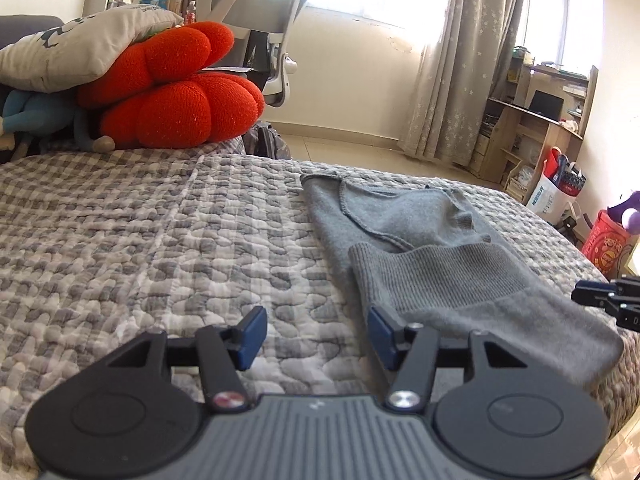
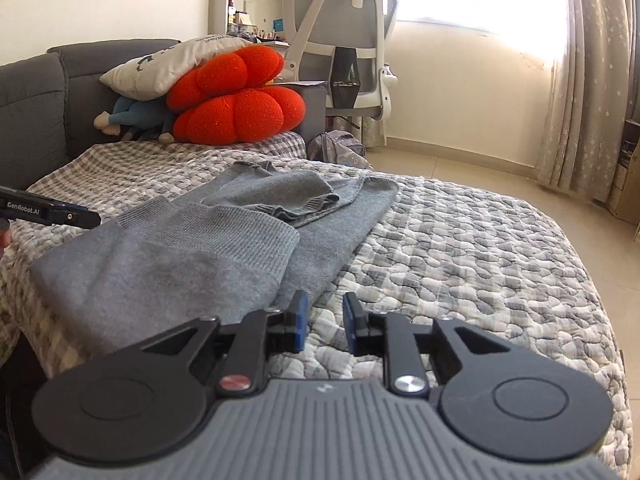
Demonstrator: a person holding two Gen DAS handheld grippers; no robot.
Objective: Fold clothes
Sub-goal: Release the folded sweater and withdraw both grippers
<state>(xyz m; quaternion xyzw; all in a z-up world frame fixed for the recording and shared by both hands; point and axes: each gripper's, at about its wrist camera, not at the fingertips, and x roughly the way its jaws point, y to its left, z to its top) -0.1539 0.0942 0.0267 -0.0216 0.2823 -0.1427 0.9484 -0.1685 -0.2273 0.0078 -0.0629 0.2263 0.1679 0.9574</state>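
Both grippers were empty at this point. The left gripper (image 1: 316, 338) had its fingers spread fairly wide with only quilt showing between them, and the right gripper (image 2: 325, 322) had a narrower gap, also with nothing in it.

The grey sweater (image 1: 424, 256) was lying on the checked quilt (image 1: 160, 240), partly folded: the ribbed hem (image 1: 436, 272) was doubled up over the body and a sleeve was tucked across the far end. From the left fingers it sat just off the right-hand finger and ran away ahead of it. From the right fingers it sat just off the left-hand finger, so the sweater lay between the two grippers.

What I'd worry about: the folded-over hem flap looked loose and a bit skewed, so if either finger caught just the top layer, I reckon the fold would drag open or bunch up. The soft, lumpy quilt could get pinched along with the knit too.

Room-wise, there was lots of bare quilt beyond the left gripper's outer finger, towards the red cushion (image 1: 176, 92). On the right gripper's outer side the quilt ran out to the bed edge with floor past it. The sweater's near corner looked close to the near edge of the bed.
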